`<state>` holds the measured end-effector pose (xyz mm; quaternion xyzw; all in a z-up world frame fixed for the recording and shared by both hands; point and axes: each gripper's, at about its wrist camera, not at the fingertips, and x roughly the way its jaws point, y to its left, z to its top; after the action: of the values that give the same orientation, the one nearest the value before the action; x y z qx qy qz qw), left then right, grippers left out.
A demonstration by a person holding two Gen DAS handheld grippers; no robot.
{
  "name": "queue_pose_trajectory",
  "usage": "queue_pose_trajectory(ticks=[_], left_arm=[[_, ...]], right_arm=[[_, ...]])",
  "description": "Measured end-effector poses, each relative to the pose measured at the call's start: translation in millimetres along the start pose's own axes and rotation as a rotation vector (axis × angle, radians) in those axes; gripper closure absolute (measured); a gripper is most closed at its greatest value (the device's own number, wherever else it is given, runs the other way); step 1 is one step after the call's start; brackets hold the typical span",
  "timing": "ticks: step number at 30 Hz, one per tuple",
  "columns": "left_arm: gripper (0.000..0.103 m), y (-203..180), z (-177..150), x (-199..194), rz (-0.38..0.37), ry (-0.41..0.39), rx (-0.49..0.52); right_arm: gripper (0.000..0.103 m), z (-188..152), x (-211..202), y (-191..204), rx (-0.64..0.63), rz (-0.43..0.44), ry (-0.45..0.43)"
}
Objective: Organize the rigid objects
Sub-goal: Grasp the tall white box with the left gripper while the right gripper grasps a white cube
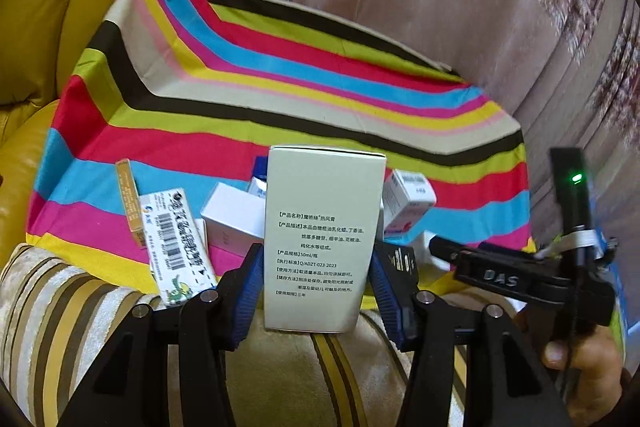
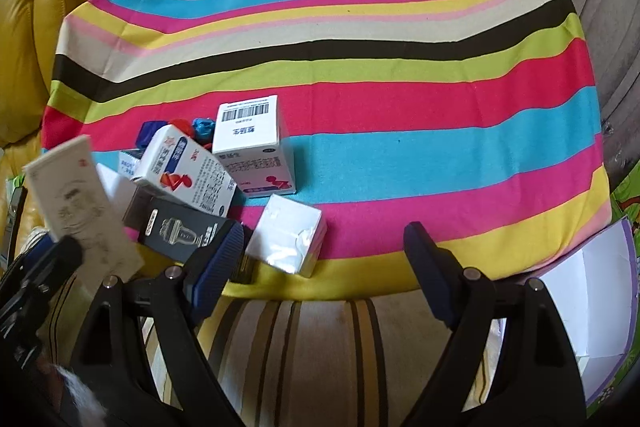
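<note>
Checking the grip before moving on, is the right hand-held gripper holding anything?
No, the right hand-held gripper stands open with only the striped cloth showing between its pads.

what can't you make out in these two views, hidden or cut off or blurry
- Left wrist view: the tall white box in the left gripper hides most of the boxes behind it, such as the blue-and-white carton.
- Right wrist view: the same tall white box is motion-blurred; its print is unreadable.
- Right wrist view: the dark box is partly covered by the right gripper's left finger.
- Right wrist view: the open white box is cut off by the lens edge.
</note>
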<state>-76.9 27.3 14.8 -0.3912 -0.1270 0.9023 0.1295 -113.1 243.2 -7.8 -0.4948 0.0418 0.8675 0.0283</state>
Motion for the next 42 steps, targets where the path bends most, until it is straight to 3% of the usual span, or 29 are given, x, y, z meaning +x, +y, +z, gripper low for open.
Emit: queue_pose_trajectory(ticks=[10, 14, 19, 31, 42], left_arm=[[0.05, 4.3, 1.1, -0.6, 0.012, -0.019, -0.019], [0.05, 2.4, -0.9, -0.6, 0.016, -0.018, -0.012], [0.05, 2.4, -2.0, -0.6, 0.017, -0.019, -0.009], [0.05, 18.8, 2.1, -25.6, 0.053, -0.101, -0.14], [0.05, -23.8, -2.4, -22.7, 0.003, -0.068, -0.042]], right_arm=[[0.019, 5.0, 18.4, 5.0, -0.006, -0.018, 0.045], [0.043, 2.8, 25.0, 6.5, -0.014, -0.012, 0.068], [0.065, -2.4, 30.3, 3.2, -0.007, 0.007, 0.084], [0.065, -8.8, -8.7, -6.2, 0.021, 0.042, -0.055], [0.065, -22.8, -38.6, -26.9, 0.031, 0.044, -0.109]])
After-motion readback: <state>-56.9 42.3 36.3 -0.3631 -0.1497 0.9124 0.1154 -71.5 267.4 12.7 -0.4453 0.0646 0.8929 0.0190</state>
